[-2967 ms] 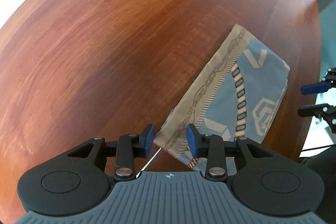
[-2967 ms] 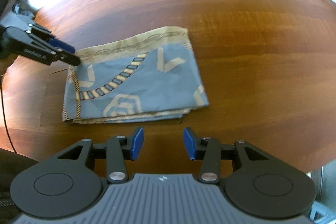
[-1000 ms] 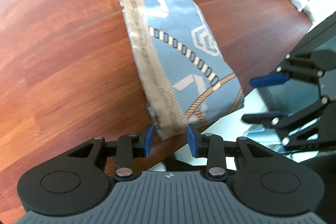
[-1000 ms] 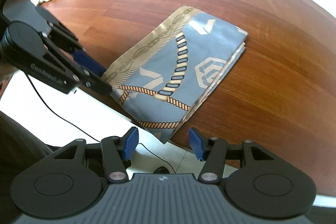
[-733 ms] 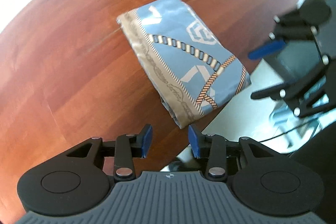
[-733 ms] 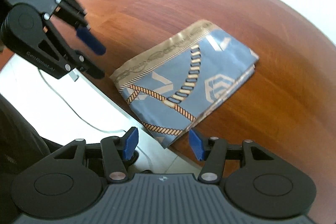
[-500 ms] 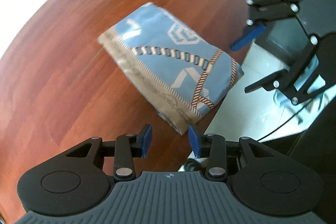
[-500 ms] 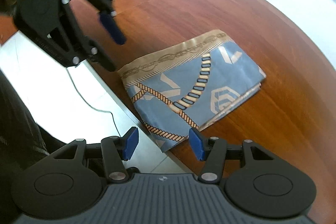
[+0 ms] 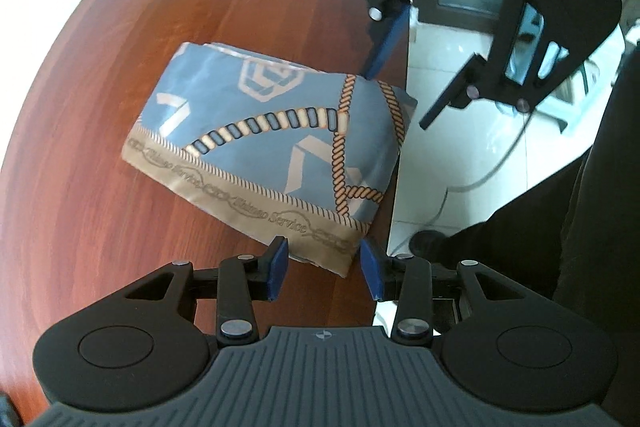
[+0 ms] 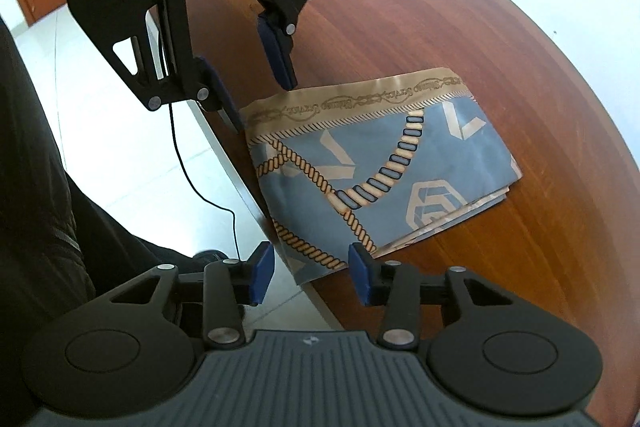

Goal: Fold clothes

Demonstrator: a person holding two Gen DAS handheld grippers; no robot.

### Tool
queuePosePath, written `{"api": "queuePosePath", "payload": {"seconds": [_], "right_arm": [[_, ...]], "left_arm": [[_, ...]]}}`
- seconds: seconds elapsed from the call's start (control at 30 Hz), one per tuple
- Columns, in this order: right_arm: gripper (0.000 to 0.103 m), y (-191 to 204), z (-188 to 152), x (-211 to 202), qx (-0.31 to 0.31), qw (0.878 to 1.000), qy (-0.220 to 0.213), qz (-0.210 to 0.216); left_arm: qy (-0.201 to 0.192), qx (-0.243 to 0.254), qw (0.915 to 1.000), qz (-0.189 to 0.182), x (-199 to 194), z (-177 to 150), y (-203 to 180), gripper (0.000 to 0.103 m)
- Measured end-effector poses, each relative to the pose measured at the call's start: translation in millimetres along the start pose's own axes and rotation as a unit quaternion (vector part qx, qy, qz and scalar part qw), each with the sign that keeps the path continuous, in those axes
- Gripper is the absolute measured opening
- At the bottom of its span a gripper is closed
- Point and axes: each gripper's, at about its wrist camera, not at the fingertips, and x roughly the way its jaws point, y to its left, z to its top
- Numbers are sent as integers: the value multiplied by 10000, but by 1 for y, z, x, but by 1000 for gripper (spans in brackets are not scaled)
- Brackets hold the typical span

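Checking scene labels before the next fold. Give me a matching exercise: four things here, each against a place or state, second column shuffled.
Things:
1. folded scarf
2. left gripper
3. right gripper
4. table

Places or states:
A. jaws open around the scarf's tan-bordered corner
B. red-brown wood, bears the scarf
C. blue with rope pattern, one end hanging past the table edge
D. jaws just closing, open around the blue overhanging corner

Pairs: 1-C, 2-A, 3-D, 4-B
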Motion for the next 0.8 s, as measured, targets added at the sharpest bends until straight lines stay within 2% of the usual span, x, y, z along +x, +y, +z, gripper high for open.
{"api": "queuePosePath", "payload": {"seconds": [0.23,0.33,0.43,0.47,0.6,0.63,0.8], "right_arm": [[45,12,-2,7,-672,9975,143,-167],[27,13,-2,9,-735,9971,154,-158],[21,12,-1,11,-723,9971,154,-161],[15,10,0,10,-703,9973,147,-155],[5,5,5,8,-559,9983,117,-94],[2,3,7,6,-506,9986,109,-91],[2,-9,15,-10,-253,9996,52,-130]], "left_arm": [[49,-46,9999,-94,10,-5,-1,43],[3,-56,9999,-87,11,-7,0,43],[-36,-31,10000,-45,11,-8,0,40],[-56,-30,10000,-29,10,-9,1,35],[-140,-64,9999,-72,8,-10,5,9],[-167,-75,9998,-83,7,-10,6,7],[-331,-178,9992,-136,-6,-8,16,5]]}}
